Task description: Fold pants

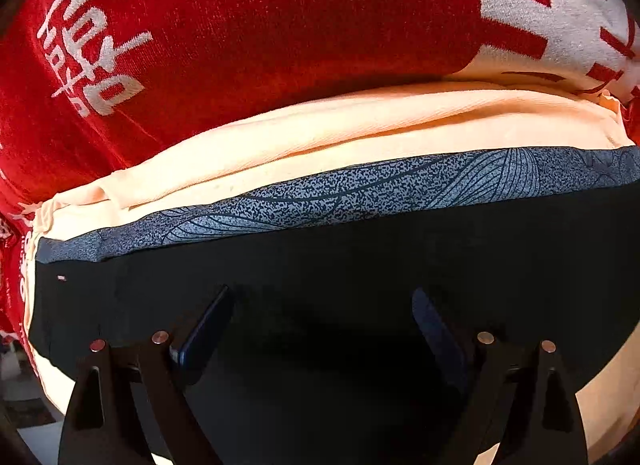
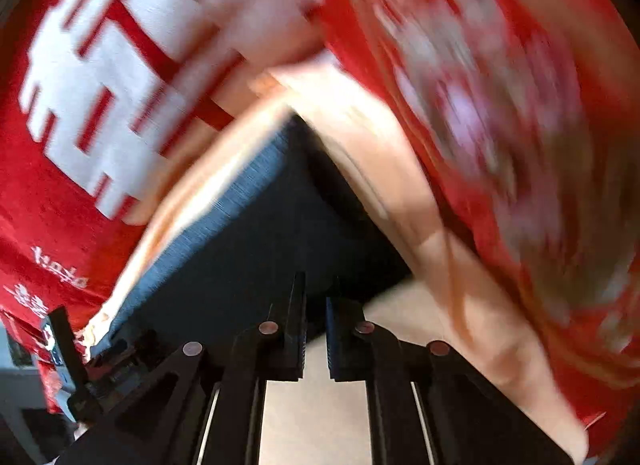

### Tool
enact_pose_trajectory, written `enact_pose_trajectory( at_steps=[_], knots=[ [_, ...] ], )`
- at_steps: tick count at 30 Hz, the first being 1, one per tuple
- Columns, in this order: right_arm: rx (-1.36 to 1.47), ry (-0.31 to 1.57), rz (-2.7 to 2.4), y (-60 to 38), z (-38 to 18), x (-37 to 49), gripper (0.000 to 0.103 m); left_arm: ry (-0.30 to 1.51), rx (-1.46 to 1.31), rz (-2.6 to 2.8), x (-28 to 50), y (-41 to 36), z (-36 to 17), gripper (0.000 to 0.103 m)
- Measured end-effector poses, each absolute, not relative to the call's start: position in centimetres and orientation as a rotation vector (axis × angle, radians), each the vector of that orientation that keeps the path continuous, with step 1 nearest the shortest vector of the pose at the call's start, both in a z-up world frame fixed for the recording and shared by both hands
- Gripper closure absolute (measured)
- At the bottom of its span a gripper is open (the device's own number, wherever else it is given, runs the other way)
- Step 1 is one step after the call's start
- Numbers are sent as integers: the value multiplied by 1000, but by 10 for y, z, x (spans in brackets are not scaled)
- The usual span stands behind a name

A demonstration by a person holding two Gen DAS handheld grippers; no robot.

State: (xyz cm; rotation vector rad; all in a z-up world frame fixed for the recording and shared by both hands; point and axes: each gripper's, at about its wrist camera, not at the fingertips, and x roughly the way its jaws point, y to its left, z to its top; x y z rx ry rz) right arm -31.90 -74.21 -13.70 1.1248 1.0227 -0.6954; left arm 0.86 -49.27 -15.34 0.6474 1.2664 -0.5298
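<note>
Left tool (image 1: 322, 329) hangs wide open over the black pants (image 1: 320, 265), right tool (image 2: 316, 329) nearly closed at their 6 o'clock edge, seemingly pinching fabric to fold.

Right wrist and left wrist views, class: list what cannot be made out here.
- Right wrist view: the red patterned cloth is smeared by motion blur.
- Right wrist view: whether the right tool pinches the dark pants; its tips hide the contact.
- Left wrist view: the pants' full shape, cut off by the bottom edge and the left tool.

Red patterned blanket (image 1: 280, 25) under cream cloth (image 1: 320, 133)
</note>
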Motion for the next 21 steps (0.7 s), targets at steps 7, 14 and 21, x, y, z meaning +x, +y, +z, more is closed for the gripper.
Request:
enact_pose_trajectory(
  at_steps=[7,14,21],
  knots=[
    [947,980,-730,-734,-88,-319,78,1235,586,-518,18,-489,-127,11],
    [822,1148,-647,-743,-133,-259,78,1249,588,-430,37,-496,-147,11],
    [780,1136,-592,-736,-142,-266,78,1306,498,-301,60,-452,-140,11]
  ],
)
